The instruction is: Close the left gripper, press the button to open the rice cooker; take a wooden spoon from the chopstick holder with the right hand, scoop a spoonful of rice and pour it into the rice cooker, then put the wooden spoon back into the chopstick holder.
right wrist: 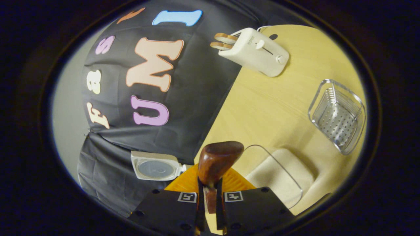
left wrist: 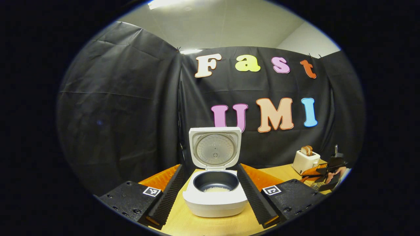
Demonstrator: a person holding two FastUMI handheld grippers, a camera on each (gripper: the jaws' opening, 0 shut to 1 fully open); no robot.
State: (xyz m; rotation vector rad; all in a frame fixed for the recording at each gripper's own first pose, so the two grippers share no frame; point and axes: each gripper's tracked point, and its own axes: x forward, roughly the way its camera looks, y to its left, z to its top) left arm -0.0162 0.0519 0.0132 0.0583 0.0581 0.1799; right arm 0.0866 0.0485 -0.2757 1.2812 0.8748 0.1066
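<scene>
- Since the wooden spoon (right wrist: 219,161) is stiff, light hardwood w/ a smooth finish, it should handle easily but may twist or slide in a narrow pinch; best hold is on the handle, not far below the bowl, which is where the right gripper (right wrist: 210,200) has it now.
- Right gripper: fingers nearly together, clamped on the spoon handle from both sides; spoon bowl sticks out fwd past the tips, its rounded back facing the camera, so can't tell if it carries rice.
- Rice container (right wrist: 279,173): clear-walled tub of pale rice just right of the spoon in the right gripper view. Loose grains = spill risk, so keep the spoon level once loaded.
- Chopstick holder (right wrist: 338,116): clear perforated basket, further right on the table (right wrist: 272,98), well apart from the spoon; looks empty.
- Rice cooker (left wrist: 215,193): lid (left wrist: 215,149) standing open, dark inner pot w/ a bit of rice at the bottom. Sits between the left gripper (left wrist: 210,205) fingers in the left gripper view but not touched.
- Left gripper: wide open, holds nothing, fingers either side of the cooker body w/ a gap.
- Toaster (right wrist: 254,49) at the back by the wall, not in play.
</scene>
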